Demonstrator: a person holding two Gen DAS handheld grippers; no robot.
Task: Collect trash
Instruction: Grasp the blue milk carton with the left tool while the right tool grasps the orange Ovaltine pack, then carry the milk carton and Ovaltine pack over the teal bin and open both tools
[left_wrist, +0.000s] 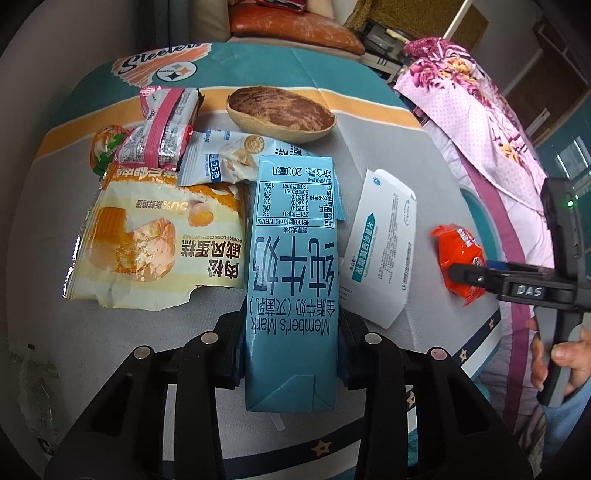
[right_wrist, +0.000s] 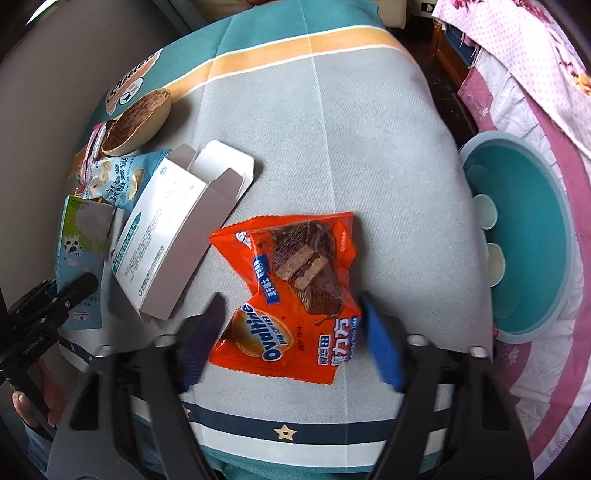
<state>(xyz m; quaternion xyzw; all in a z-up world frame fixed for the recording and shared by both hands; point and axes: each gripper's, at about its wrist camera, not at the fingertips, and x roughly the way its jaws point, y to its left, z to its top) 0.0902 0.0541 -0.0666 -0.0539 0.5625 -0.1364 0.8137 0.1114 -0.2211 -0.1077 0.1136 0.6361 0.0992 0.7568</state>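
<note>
The left hand-held gripper (left_wrist: 291, 354) is clamped on a blue milk carton (left_wrist: 293, 258) printed "Member's Mark" and "200", its long axis running straight away from the camera above the cloth-covered worktop (left_wrist: 369, 147). The right hand-held gripper (right_wrist: 291, 339) stands apart, its blue pads (right_wrist: 382, 350) on either side of an orange "Ovaltine" wrapper (right_wrist: 291, 295) lying flat near the worktop's front edge, not pressing it. A "Steelers" logo (left_wrist: 162, 61) marks the cloth. A white flattened box (right_wrist: 173, 232) lies just beside the wrapper.
</note>
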